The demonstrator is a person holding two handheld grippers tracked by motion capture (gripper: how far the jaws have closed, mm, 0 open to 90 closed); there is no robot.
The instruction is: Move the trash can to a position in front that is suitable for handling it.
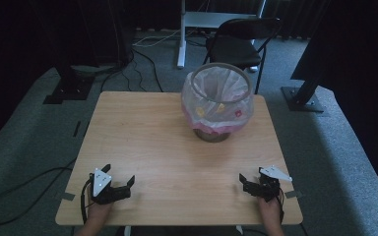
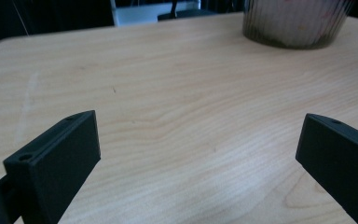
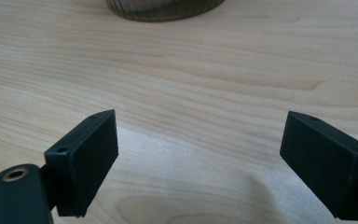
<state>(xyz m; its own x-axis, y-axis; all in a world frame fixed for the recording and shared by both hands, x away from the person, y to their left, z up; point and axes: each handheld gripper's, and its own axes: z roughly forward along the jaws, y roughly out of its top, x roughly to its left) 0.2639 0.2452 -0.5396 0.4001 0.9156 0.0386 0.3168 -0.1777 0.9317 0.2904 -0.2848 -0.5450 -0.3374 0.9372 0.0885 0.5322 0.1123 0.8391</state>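
A small waste bin [image 1: 216, 101] lined with a pink-white plastic bag stands at the far middle of the wooden table [image 1: 152, 142]; small coloured bits lie inside it. My left gripper [image 1: 119, 174] rests near the front left corner, open, nothing between its jaws. My right gripper [image 1: 251, 175] sits near the front right corner, also open and empty. In the left gripper view the left gripper [image 2: 200, 140] has its jaws wide apart over bare wood, with the bin's ribbed base [image 2: 296, 23] far ahead. In the right gripper view the right gripper [image 3: 200, 140] faces the bin's base [image 3: 163, 9] across the table.
A black folding chair [image 1: 241, 42] and a white desk leg [image 1: 181, 34] stand behind the table. Black stand bases [image 1: 69, 86] [image 1: 302, 98] sit on the grey carpet at either side. A cable [image 1: 24, 187] trails on the floor at the left.
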